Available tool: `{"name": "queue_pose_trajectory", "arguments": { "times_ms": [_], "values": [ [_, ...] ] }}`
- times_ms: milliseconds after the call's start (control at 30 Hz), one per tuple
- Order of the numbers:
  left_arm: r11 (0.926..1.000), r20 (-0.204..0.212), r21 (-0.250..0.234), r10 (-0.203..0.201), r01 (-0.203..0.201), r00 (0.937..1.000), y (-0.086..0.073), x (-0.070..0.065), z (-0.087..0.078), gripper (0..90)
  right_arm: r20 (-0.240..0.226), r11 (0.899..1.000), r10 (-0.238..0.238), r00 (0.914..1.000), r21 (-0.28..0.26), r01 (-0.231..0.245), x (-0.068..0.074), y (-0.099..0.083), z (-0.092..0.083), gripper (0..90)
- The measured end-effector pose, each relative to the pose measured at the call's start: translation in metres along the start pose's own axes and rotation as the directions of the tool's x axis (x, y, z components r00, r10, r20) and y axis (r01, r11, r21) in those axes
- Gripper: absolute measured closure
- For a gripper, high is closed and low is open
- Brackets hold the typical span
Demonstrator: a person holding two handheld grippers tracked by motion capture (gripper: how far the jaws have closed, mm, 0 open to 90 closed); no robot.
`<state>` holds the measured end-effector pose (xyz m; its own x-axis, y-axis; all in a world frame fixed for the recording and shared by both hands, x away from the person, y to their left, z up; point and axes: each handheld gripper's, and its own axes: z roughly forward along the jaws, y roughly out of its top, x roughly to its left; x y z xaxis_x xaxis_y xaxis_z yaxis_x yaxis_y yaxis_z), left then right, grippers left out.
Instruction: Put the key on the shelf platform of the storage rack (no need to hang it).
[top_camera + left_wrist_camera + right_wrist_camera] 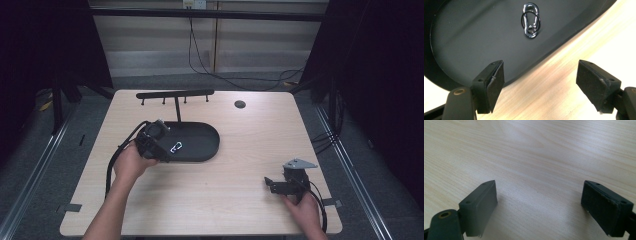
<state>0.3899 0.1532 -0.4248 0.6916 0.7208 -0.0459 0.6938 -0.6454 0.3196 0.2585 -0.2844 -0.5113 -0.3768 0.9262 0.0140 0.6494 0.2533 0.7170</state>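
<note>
The left gripper (540, 82) hangs with its jaws spread wide and empty over the near rim of the black tray (474, 45), where tray meets table (584, 50). The silver carabiner (531, 20) lies flat in the tray at about 12 o'clock from the jaws, apart from them. The right gripper (539, 205), also wide open and holding nothing, sits over bare wood near the table's 5 o'clock corner, well apart from the tray and its hook stand (176, 93).
</note>
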Motion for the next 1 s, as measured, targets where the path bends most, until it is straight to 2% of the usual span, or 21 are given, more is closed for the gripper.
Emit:
{"name": "queue_pose_trajectory", "arguments": {
  "times_ms": [67,200,333,533,833,1000],
  "values": [
    [0.9999,-0.004,0.003,0.013,-0.013,0.9999,-0.003,0.0,-0.001,22.8,0.0,1.0,-0.001,1.0,-0.001,0.001,0.0,0.0,0.0,12.9],
    [1.0,0.004,0.008,-0.003,0.003,1.0,-0.008,0.001,-0.001,22.8,0.0,1.0,0.0,1.0,0.0,0.0,0.0,0.0,0.0,12.8],
    [0.9999,0.003,0.014,0.001,-0.001,1.0,-0.012,0.002,-0.003,22.8,0.0,1.0,-0.002,1.0,-0.001,0.002,0.0,0.0,0.0,12.9],
    [1.0,-0.002,-0.007,-0.004,0.004,1.0,-0.02,0.002,-0.007,22.9,0.0,1.0,0.0,1.0,0.0,0.0,0.0,0.0,0.0,12.8],
    [1.0,-0.006,-0.008,0.003,-0.003,1.0,-0.031,0.004,-0.008,23.0,0.0,1.0,-0.001,1.0,-0.001,0.001,0.0,0.0,0.0,12.8],
    [0.9997,-0.004,-0.016,-0.017,0.016,0.9999,-0.039,0.006,-0.009,23.0,0.0,1.0,-0.002,1.0,-0.001,0.002,0.0,0.0,0.0,12.8]
  ]
}}
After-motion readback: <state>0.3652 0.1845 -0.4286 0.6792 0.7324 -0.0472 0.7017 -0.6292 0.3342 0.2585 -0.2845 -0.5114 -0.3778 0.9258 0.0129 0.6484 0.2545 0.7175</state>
